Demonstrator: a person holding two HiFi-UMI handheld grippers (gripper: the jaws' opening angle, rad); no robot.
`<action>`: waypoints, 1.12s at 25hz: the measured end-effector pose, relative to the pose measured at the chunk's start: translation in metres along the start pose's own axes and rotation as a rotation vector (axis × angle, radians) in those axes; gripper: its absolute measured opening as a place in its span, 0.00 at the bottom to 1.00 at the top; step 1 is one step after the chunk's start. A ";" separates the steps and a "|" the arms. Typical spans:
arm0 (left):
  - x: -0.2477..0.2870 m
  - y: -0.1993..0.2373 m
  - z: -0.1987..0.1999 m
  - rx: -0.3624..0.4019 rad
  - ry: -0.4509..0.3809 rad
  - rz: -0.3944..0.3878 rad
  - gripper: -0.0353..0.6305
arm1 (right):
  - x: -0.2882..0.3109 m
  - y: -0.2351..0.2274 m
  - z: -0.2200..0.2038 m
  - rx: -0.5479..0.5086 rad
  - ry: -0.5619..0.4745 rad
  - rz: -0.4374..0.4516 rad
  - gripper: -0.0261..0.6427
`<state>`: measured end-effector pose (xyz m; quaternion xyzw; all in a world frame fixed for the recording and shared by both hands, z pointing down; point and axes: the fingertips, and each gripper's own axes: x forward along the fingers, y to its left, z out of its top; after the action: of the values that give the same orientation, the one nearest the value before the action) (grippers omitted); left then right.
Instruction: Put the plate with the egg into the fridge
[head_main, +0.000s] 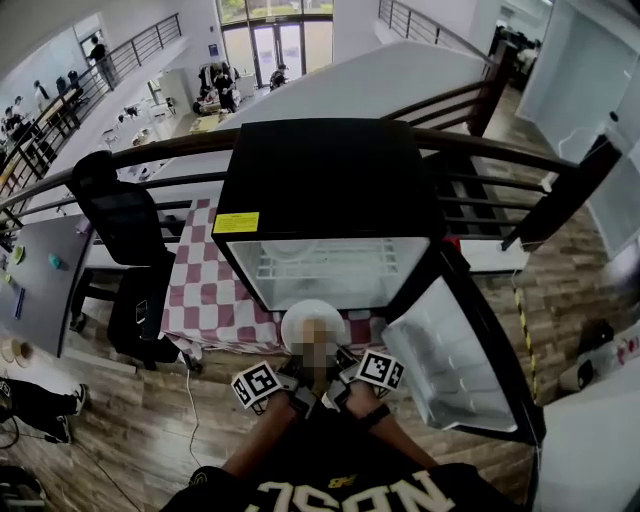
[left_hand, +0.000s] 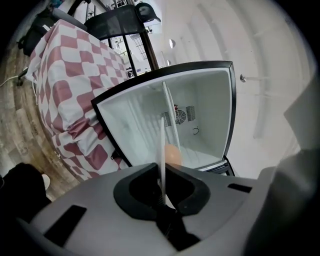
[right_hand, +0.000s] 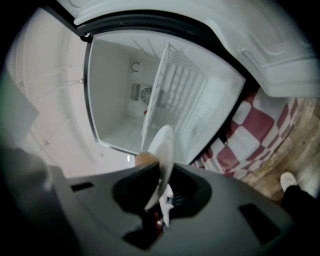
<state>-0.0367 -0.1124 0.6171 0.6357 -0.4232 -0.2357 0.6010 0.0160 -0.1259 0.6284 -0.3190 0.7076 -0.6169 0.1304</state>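
A white plate (head_main: 303, 322) hangs just in front of the open black mini fridge (head_main: 320, 180), level with its lower compartment. My left gripper (head_main: 298, 374) and right gripper (head_main: 342, 370) are both shut on the plate's near rim, side by side. In the left gripper view the plate (left_hand: 163, 140) stands edge-on between the jaws of the left gripper (left_hand: 163, 192), with the brown egg (left_hand: 173, 155) on it. In the right gripper view the plate (right_hand: 163, 147) is pinched by the right gripper (right_hand: 159, 197), the egg (right_hand: 143, 159) beside it. A blur patch covers the egg in the head view.
The fridge door (head_main: 455, 345) swings open to the right. A wire shelf (head_main: 335, 262) splits the white interior. The fridge stands on a table with a red-and-white checked cloth (head_main: 205, 290). A black office chair (head_main: 125, 225) is at the left, and a railing (head_main: 500, 160) runs behind.
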 end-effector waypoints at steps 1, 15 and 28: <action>0.001 0.005 0.000 0.001 -0.005 0.009 0.11 | 0.001 -0.004 -0.001 0.002 0.008 -0.003 0.11; 0.034 0.041 0.003 0.055 0.051 0.067 0.11 | 0.021 -0.047 0.013 0.027 0.069 -0.042 0.11; 0.051 0.081 0.025 0.104 0.107 0.102 0.11 | 0.059 -0.077 0.013 -0.051 0.118 -0.109 0.11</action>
<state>-0.0502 -0.1619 0.7021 0.6552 -0.4342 -0.1481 0.6002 0.0004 -0.1749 0.7114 -0.3233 0.7111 -0.6226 0.0465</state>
